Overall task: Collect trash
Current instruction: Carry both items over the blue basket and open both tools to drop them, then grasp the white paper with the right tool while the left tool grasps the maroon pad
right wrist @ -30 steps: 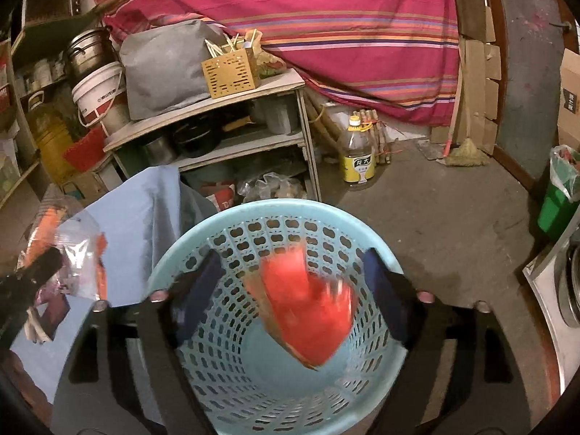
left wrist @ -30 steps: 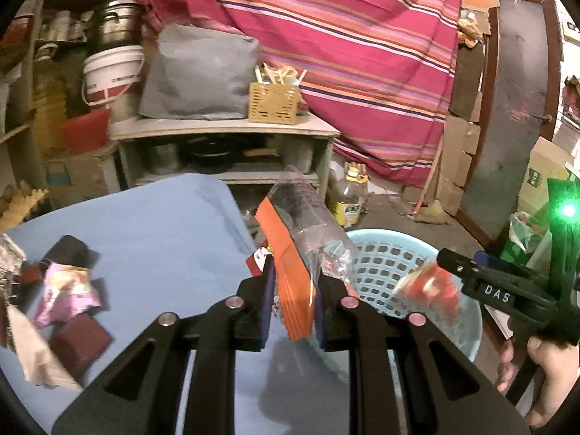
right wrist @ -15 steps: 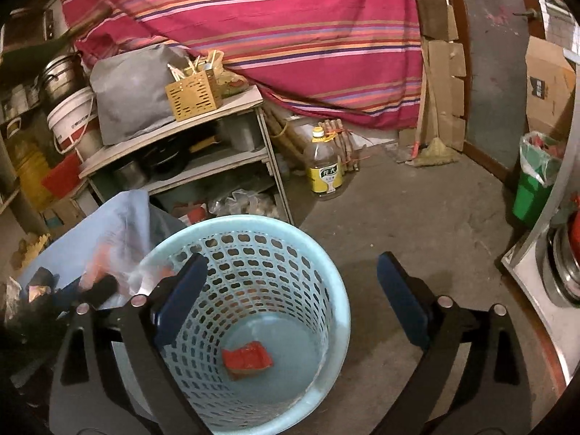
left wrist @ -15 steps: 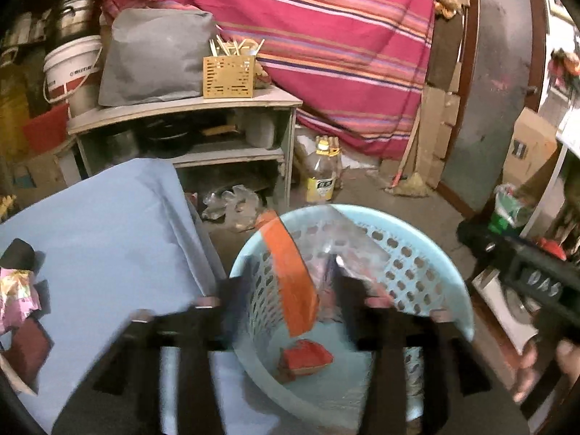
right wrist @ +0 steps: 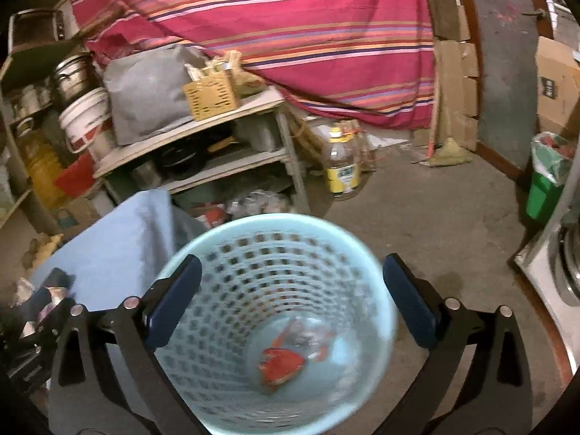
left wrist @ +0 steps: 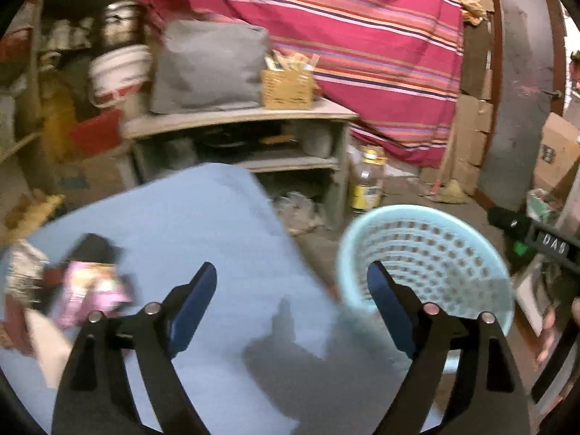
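Note:
A light blue perforated basket (right wrist: pixel 224 253) stands on the floor beside the blue-covered table (left wrist: pixel 203 224). Inside it lie a red wrapper (right wrist: pixel 281 364) and a clear orange-marked bag (right wrist: pixel 308 333). My right gripper (right wrist: pixel 290 304) is open and empty right above the basket. My left gripper (left wrist: pixel 291 308) is open and empty over the table's right edge, with the basket (left wrist: pixel 427 253) to its right. Several wrappers lie at the table's left, among them a pink one (left wrist: pixel 90 290) and a dark one (left wrist: pixel 94 248).
A wooden shelf unit (right wrist: pixel 203 134) with pots, a grey bag and a wicker box stands behind the table. An oil bottle (right wrist: pixel 342 166) stands on the floor. A green bin (right wrist: pixel 547 177) and a white appliance are at the right. A striped cloth hangs behind.
My left gripper opened and dropped the clear orange bag into the basket, then swung back left over the table. My right gripper stayed open and moved closer over the basket.

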A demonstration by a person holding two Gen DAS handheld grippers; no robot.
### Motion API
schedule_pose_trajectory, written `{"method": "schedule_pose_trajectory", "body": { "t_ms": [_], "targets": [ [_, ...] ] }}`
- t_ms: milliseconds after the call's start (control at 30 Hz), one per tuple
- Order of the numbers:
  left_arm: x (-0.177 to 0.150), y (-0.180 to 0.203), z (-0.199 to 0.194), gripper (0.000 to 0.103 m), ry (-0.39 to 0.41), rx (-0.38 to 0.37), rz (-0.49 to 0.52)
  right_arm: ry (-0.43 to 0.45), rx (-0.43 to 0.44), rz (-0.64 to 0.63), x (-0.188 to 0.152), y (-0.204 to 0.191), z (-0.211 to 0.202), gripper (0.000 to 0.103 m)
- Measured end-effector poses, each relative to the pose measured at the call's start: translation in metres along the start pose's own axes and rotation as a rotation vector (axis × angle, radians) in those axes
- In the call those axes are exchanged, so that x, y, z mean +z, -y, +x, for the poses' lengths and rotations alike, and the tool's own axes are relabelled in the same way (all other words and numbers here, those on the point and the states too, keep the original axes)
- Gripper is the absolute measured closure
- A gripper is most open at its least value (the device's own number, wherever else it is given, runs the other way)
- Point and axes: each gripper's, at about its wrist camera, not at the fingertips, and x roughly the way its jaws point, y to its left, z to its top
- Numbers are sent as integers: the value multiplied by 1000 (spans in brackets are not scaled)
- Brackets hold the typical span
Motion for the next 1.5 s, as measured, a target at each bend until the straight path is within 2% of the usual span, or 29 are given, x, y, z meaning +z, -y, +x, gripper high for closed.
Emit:
{"method": "schedule_pose_trajectory", "body": {
  "t_ms": [133,333,500,600,767,1033,1133,1233,1300,1367,1400,1500],
  "targets": [
    [-10,-50,-28,12,32,105,12,2,46,-57,-7,-43,-3,5],
    [-35,-142,-57,10,32,239,-67,-11,119,-201,-29,-125,-5,5],
    [-63,-214,-62,9,-19,368,-121,-1,202,-275,-49,-188,-11,5],
    [-78,-246,-69,7,-30,372,-161,-22,271,-308,-62,-223,-11,5],
    [-91,-278,-72,6,-35,435,-152,-52,324,-389,-85,-279,-6,5],
    [-110,-311,-77,6,-40,454,-188,-120,412,-476,-124,-352,5,5],
    [-115,-328,-73,6,-63,429,-230,-153,420,-518,-138,-367,11,6],
    [-117,-341,-67,6,-85,388,-276,-213,435,-552,-150,-380,22,29],
    [-116,-344,-64,6,-83,378,-289,-251,461,-555,-154,-384,27,49],
    [-115,-343,-60,6,-83,374,-280,-256,483,-556,-153,-384,27,59],
    [-114,-341,-56,6,-90,376,-268,-252,493,-562,-153,-384,26,68],
    [-113,-335,-44,6,-108,383,-234,-245,521,-564,-147,-381,22,79]
  ]
}}
